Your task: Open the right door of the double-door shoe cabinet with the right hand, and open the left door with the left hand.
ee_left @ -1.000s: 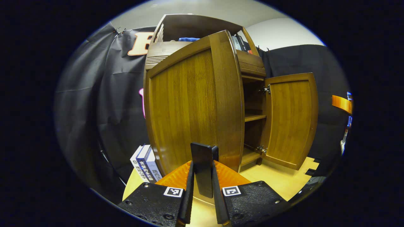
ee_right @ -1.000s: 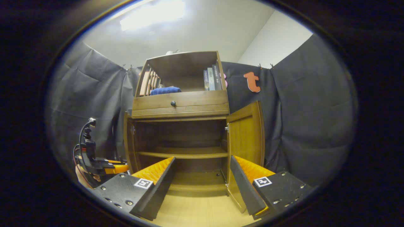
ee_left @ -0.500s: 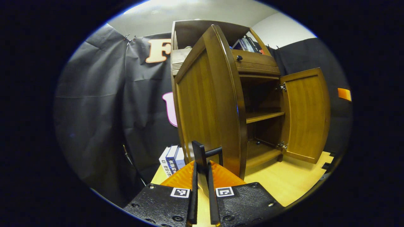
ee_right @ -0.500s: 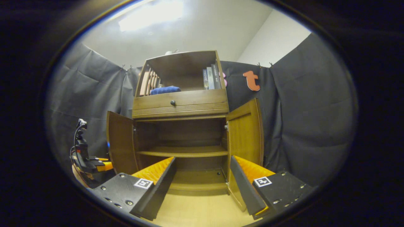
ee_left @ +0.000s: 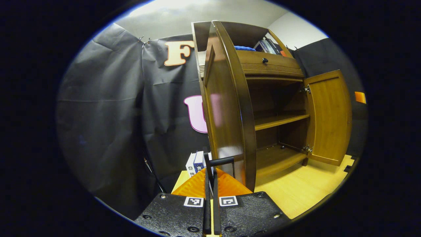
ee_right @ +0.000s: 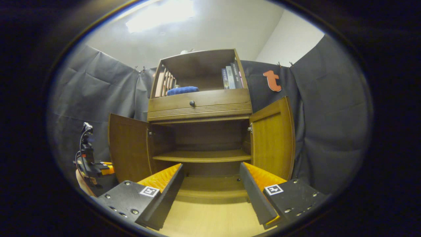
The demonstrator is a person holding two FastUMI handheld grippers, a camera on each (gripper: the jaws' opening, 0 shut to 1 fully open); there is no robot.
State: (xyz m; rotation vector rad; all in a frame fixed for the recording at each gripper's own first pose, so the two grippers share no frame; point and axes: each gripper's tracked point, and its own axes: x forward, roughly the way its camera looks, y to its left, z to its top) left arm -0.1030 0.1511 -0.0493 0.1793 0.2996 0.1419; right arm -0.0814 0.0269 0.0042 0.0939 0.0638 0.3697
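Your left gripper (ee_left: 211, 197) has its jaws clenched on the thin black bar handle (ee_left: 221, 161) of the brown wooden left door (ee_left: 227, 108), nearly square to the cabinet, so follow the hinge arc, don't yank; right gripper (ee_right: 210, 191) jaws released, right door (ee_right: 272, 138) open.

Left gripper (ee_left: 211, 169) fingers nearly together, clamped on a thin dark bar, also visible at far left of right gripper view with a hand beneath it, right gripper (ee_right: 210, 177) fingers spread wide, holding nothing
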